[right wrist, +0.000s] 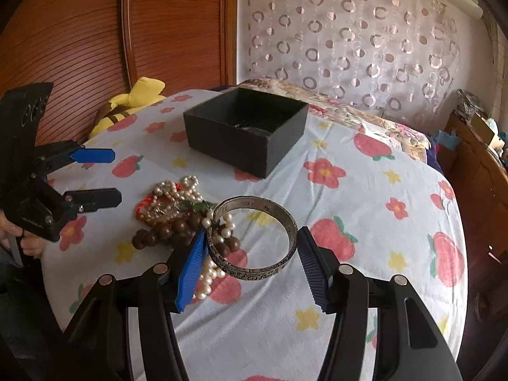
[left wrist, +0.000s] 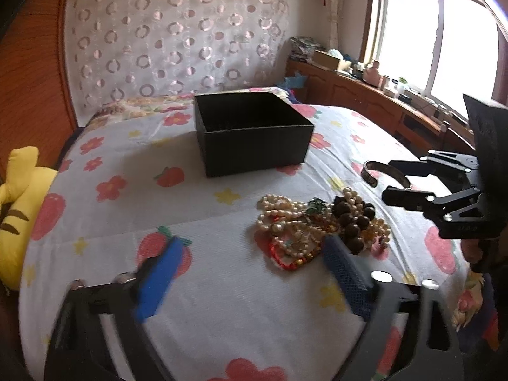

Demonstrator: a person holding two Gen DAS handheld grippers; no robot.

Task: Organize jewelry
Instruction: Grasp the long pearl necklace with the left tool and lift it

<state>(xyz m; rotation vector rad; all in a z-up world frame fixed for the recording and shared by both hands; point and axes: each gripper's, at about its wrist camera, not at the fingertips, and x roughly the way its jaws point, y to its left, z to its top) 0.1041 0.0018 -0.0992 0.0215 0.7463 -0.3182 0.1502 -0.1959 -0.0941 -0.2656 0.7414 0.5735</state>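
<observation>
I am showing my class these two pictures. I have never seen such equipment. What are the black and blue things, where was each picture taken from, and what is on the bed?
A person holds one hand-squeezed two-finger tool in each hand; no robot is here. Each tool carries a camera looking along its blue fingers. One picture comes from the left tool, whose fingers are apart and empty. The other comes from the right tool, gripping a silver bangle. On the flowered bedspread lie a pile of pearl and bead jewelry and an open black box.

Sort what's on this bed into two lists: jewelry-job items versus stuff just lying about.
Job: silver bangle gripped in the right gripper; jewelry pile of pearls and brown beads; black box; left gripper.

Lying about: yellow plush toy; windowsill clutter.
</observation>
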